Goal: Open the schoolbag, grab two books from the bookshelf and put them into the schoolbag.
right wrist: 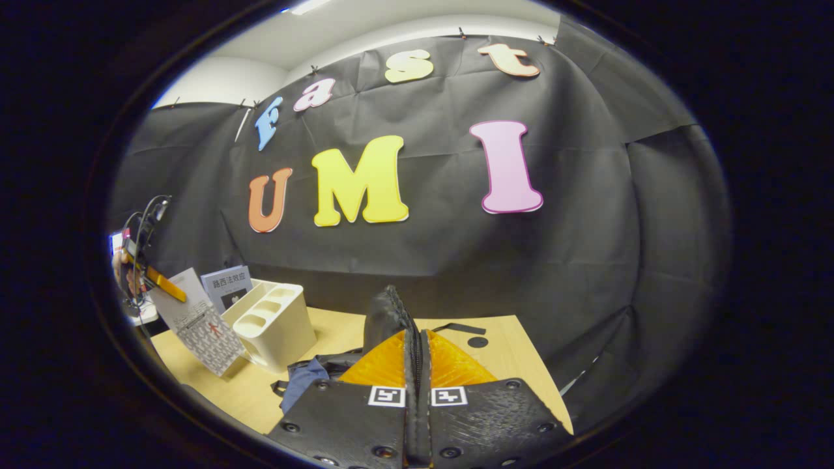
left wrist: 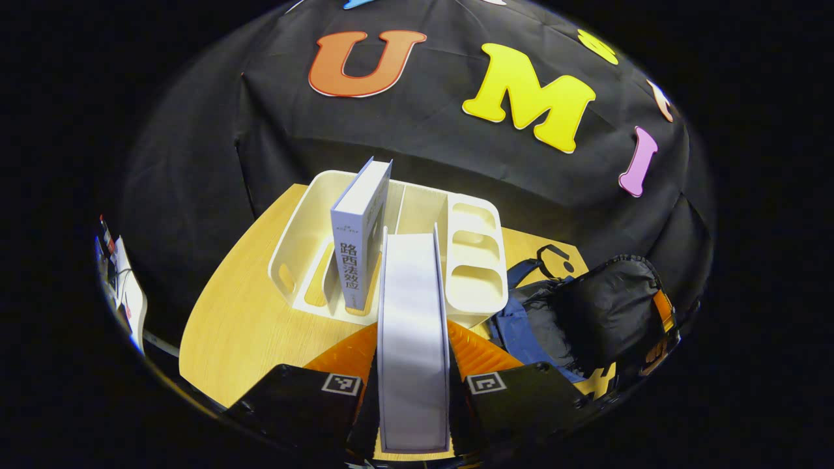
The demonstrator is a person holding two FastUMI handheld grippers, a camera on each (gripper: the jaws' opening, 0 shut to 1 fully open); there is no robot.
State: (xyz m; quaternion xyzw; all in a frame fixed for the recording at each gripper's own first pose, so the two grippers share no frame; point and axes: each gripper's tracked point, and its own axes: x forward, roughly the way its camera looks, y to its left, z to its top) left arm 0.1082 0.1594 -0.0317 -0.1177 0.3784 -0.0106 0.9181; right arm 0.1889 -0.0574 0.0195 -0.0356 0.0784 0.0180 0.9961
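My left gripper (left wrist: 414, 345) is shut on a white book (left wrist: 413, 306), held edge-up in front of the cream bookshelf (left wrist: 469, 260). A second book (left wrist: 360, 234) with a pale spine stands upright in the shelf's left slot. To the right lies the black and blue schoolbag (left wrist: 586, 312). My right gripper (right wrist: 417, 352) is shut on the schoolbag's black zipped edge (right wrist: 388, 312), holding it up off the table. In the right gripper view, the held book (right wrist: 202, 322) hangs tilted at far left beside the bookshelf (right wrist: 273, 319).
The wooden table (left wrist: 241, 319) carries the shelf and the bag; its front edge curves near my left fingers. A bag strap (right wrist: 456, 327) lies on the table behind the flap. Cables and equipment (left wrist: 120, 280) stand past the table's left edge.
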